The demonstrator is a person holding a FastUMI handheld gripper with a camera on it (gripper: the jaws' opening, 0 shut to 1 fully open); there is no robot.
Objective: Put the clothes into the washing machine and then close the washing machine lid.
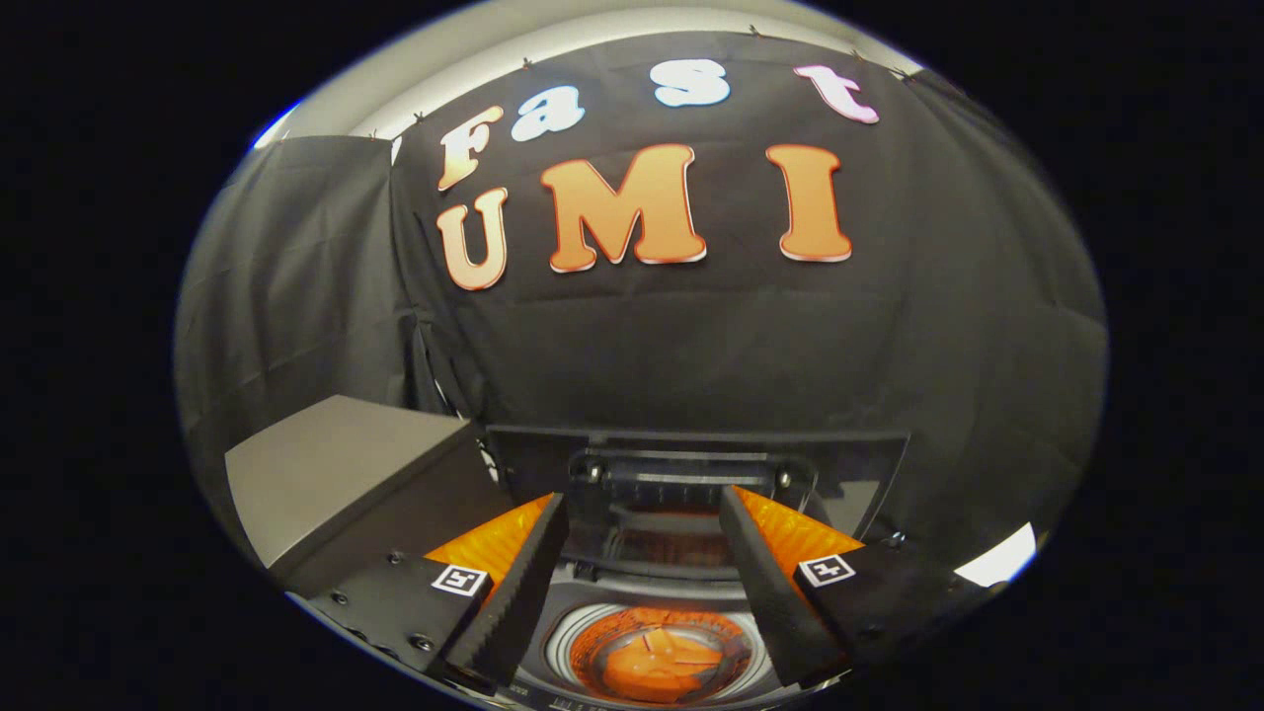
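my fingers (642, 509) are spread wide apart with nothing held between them, the black ribbed pads (523, 583) angled toward each other. below and between them sits the washing machine (657, 602), its lid (691, 459) standing up open just beyond my fingertips. down in the drum (657, 657) lies something orange, probably the clothes (662, 662), though the glare and curve of the view make it hard to be sure. a grey box (336, 474) stands beside the machine, off my left finger.

Washing machine (652, 602) front cut off; drum (660, 657) contents indistinct, orange-lit.
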